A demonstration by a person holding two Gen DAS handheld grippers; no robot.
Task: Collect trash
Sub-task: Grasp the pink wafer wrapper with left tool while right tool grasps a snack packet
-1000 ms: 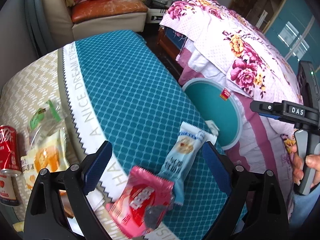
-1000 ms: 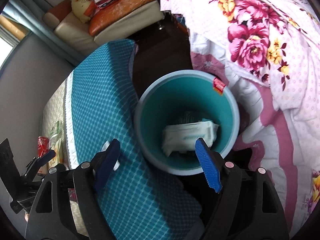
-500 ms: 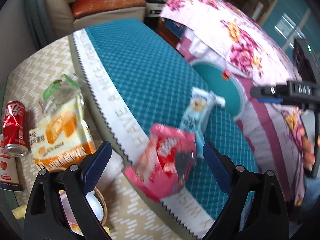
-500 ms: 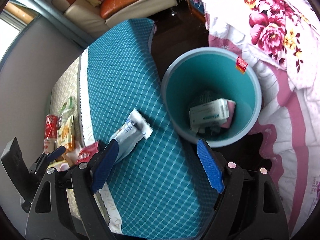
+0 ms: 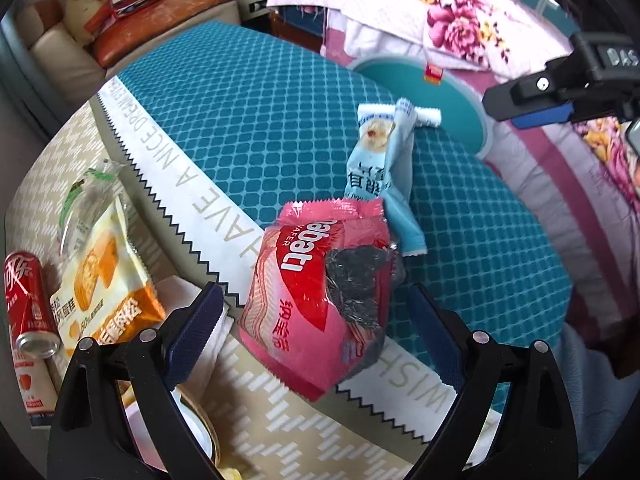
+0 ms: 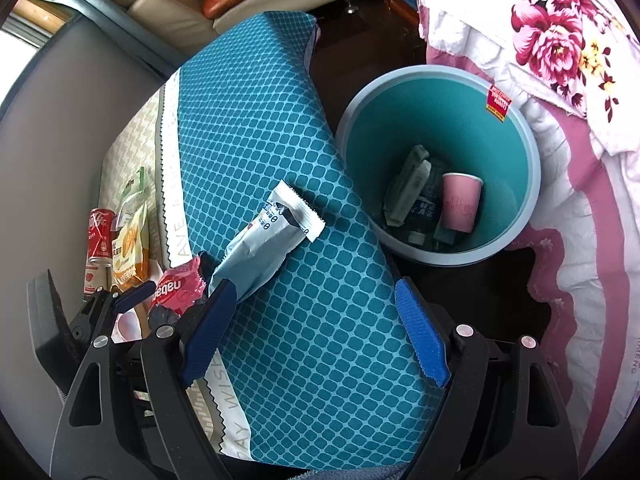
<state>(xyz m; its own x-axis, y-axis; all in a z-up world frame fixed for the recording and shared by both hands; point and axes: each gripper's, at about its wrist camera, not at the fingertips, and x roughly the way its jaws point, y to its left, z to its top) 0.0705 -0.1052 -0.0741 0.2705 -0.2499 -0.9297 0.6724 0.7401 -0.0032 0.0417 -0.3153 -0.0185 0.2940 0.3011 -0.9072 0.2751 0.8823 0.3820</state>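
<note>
Pink crinkly foil, the wafer wrapper (image 5: 320,300) lies low in the left view between the left tool's (image 5: 312,312) spread jaws, overlapping the pale blue wrapper (image 5: 380,176). Closing now may snag both or slide the foil off the bench (image 5: 248,120); the right tool (image 6: 316,332), also spread, hangs empty near the bin (image 6: 440,112).

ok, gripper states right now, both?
Left gripper: open, empty, pink wrapper between the jaws, not pinched.
Right gripper: open, empty, over the tablecloth.

Looking like a lived-in home bedroom: floral bedspread (image 6: 560,40) lying right of the gripper, cream sofa (image 5: 80,52) with orange cushion (image 5: 160,12) sitting far ahead, teal waste bin (image 6: 516,208) standing between patterned table cover (image 5: 260,120) and bed.
</note>
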